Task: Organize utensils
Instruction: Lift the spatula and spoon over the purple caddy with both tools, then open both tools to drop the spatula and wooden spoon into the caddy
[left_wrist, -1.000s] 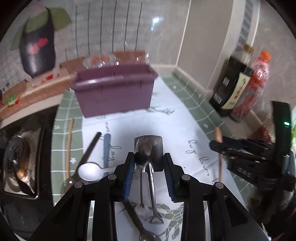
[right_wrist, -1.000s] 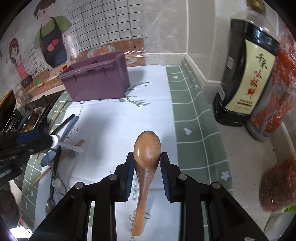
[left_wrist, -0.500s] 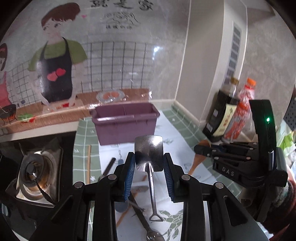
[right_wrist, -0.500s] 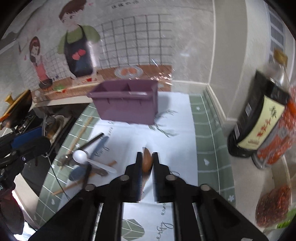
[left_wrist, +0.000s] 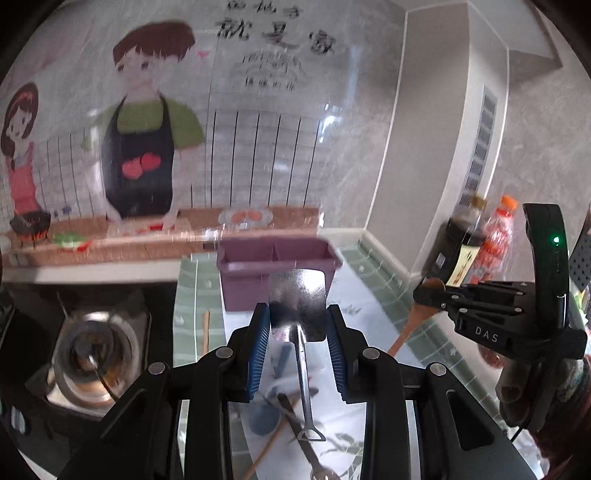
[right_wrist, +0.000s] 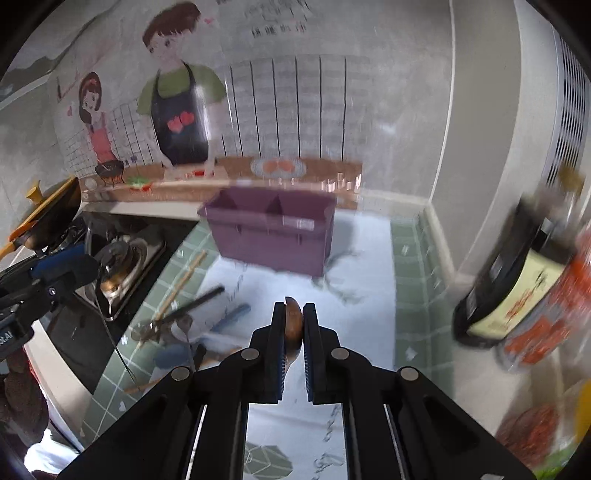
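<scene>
Both grippers are loaded. Nearest the lens in the left wrist view, the left gripper (left_wrist: 298, 341) clamps a small metal spatula (left_wrist: 297, 301) by the sides of its flat, mirror-bright blade, its thin handle hanging down and ending in a wire loop. The right gripper (right_wrist: 294, 334) is clenched tight on a wooden spoon (right_wrist: 293, 325), the brown bowl pinched edge-on between the pads; in the left view the spoon's long handle slants down from those jaws.

By my reading, the step in hand is the carry: both utensils are lifted off the counter and headed for the bin, neither yet over it.

Below and to the left, on the patterned mat (right_wrist: 362, 266), a loose pile of utensils (right_wrist: 184, 325) waits: a dark-handled piece, a blue-handled one, a pale wooden stick and others I cannot sort out through the blur.

Farther back, against the illustrated backsplash, stands the purple bin (right_wrist: 271, 230), upright, open-topped, split by a divider into two compartments, both seemingly empty from here. The next move calls for bringing each gripper above the rim, tipping the handle down into a chosen compartment, and only then easing the jaws apart. The spoon's long handle needs clearance over the near wall.
</scene>
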